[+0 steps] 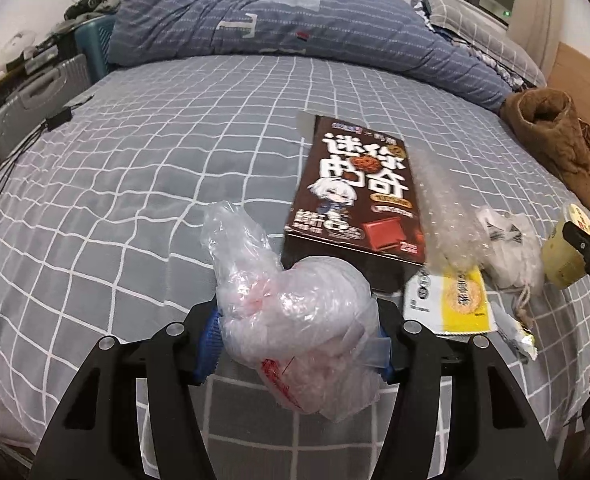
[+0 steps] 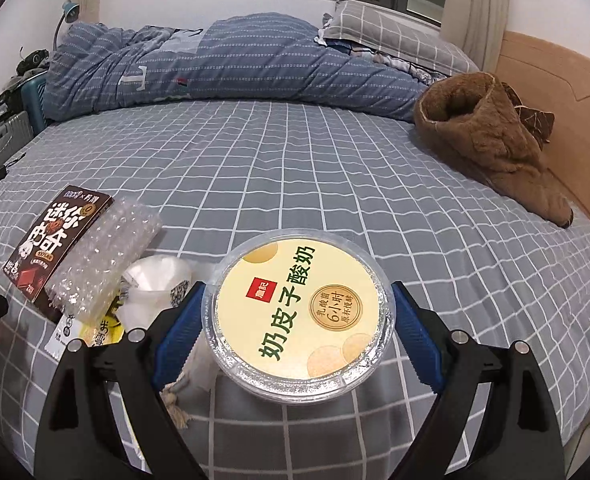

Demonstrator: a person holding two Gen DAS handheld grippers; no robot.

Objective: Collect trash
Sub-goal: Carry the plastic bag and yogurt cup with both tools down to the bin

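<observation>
With the left gripper (image 1: 299,344) clamped on a crumpled plastic bag (image 1: 295,320) and the right gripper (image 2: 295,320) gripping a yogurt cup (image 2: 299,316) above the bed (image 2: 335,168), both pickups seemed done, so next likely came carrying them to a bin.

Both views look from the wrists forward and downward along the fingers, close above the checked bed (image 1: 175,152), toward the rolled quilt (image 2: 235,68) and window. They share the brown biscuit box (image 1: 359,188), bubble wrap (image 2: 103,256), brown garment (image 2: 491,136) and quilt.
</observation>
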